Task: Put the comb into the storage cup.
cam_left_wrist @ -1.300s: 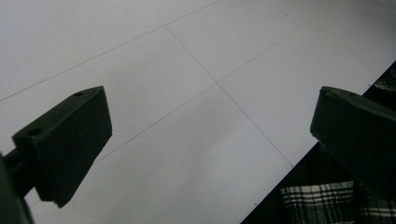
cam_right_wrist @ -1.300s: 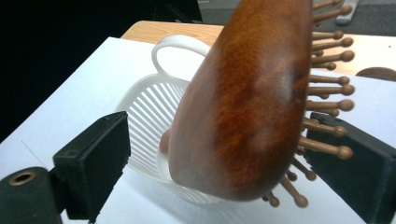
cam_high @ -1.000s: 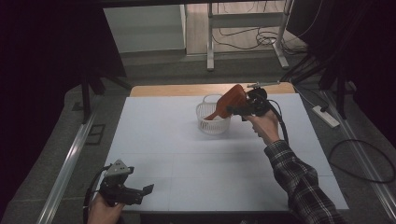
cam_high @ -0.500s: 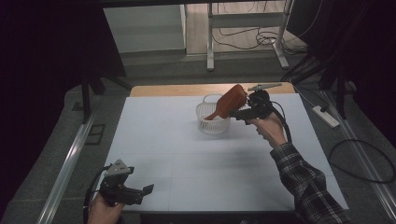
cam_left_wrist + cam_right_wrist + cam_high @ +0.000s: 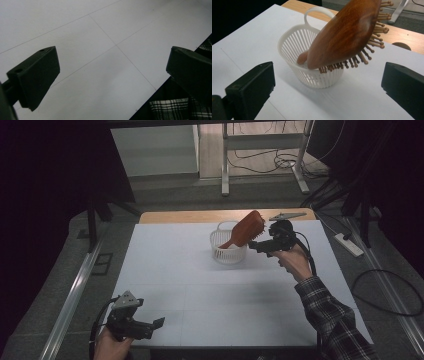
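Since 1.0 s ago the right gripper [image 5: 256, 246] has drawn back slightly from the hairbrush [image 5: 246, 230]; its jaws now stand spread wide and empty, the brush clear of both. Brush sits handle-down in the white basket [image 5: 227, 254], wooden head leaning out over the rim on the right gripper's side, bristles facing down toward that gripper. Left gripper [image 5: 150, 326] hangs idle near the front left corner of the table, jaws spread, nothing between them.

Judgement: release looks complete. To finish it cleanly, retreat straight back and level; the overhanging head sits close to the jaws, and a nudge could tip the light basket.

Surface: white sheet [image 5: 165, 270] over the table, faint fold lines, wooden edge [image 5: 175, 217] exposed at the far side. Room dim; dark drapes at both sides, metal stand legs [image 5: 225, 165] and cables on the floor beyond.
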{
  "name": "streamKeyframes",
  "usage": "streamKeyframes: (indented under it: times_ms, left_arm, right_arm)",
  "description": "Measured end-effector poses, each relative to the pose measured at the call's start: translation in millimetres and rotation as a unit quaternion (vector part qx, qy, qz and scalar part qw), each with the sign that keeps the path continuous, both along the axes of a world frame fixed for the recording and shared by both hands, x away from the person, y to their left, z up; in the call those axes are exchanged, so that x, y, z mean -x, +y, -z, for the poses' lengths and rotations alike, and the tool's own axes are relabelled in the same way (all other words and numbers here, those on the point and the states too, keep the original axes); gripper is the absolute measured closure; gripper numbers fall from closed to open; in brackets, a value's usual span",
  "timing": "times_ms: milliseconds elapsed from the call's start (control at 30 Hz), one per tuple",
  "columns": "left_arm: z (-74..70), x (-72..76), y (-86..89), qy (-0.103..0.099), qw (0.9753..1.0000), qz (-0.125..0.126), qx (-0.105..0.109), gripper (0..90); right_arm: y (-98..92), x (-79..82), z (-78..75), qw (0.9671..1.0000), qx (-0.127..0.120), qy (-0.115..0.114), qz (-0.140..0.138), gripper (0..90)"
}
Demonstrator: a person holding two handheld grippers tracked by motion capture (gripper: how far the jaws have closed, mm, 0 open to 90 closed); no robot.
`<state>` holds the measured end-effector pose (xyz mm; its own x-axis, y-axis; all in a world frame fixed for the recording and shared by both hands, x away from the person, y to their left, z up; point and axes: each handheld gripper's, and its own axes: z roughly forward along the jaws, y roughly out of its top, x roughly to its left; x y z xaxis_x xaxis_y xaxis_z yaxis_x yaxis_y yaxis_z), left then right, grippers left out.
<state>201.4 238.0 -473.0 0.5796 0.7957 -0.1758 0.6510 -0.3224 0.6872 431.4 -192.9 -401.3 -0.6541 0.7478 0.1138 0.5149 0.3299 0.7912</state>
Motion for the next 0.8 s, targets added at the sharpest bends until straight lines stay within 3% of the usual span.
streamKeyframes:
  times_ms: [800]
  left_arm:
    - [0.2,-0.3,-0.1,0.001,1.0000,-0.001,0.000,0.0]
  right_arm:
    - [-13.5,29.6,7.9,0.9998,-0.007,0.007,-0.015,0.0]
